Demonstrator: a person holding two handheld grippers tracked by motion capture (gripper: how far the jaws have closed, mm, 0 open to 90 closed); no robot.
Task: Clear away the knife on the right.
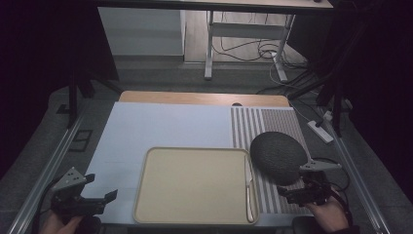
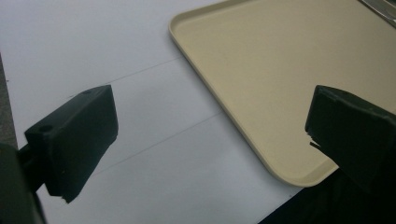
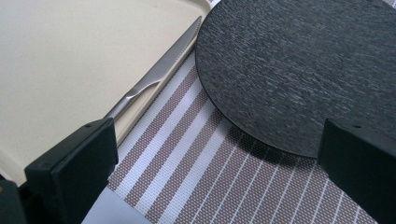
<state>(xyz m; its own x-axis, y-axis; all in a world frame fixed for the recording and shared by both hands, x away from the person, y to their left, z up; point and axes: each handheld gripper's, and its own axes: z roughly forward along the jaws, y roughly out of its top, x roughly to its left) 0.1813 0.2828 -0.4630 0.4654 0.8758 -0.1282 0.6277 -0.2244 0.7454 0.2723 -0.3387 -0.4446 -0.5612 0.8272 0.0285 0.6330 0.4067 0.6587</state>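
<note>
Both grippers are hovering with jaws apart: the left gripper (image 1: 92, 195) beside the beige tray (image 1: 195, 214), the right gripper (image 1: 299, 191) by the dark round plate (image 1: 277, 153) just right of that tray.

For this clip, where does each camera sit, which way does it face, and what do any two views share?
High view: above the person's side, looking forward and down at the table; both hands and tongs enter at the bottom.
Left gripper view: rides the left tongs, looking past open jaws at the beige tray.
Right gripper view: rides the right tongs, looking past open jaws at the knife, dark round plate and striped placemat.
Shared: both gripper views see the tray.
</note>
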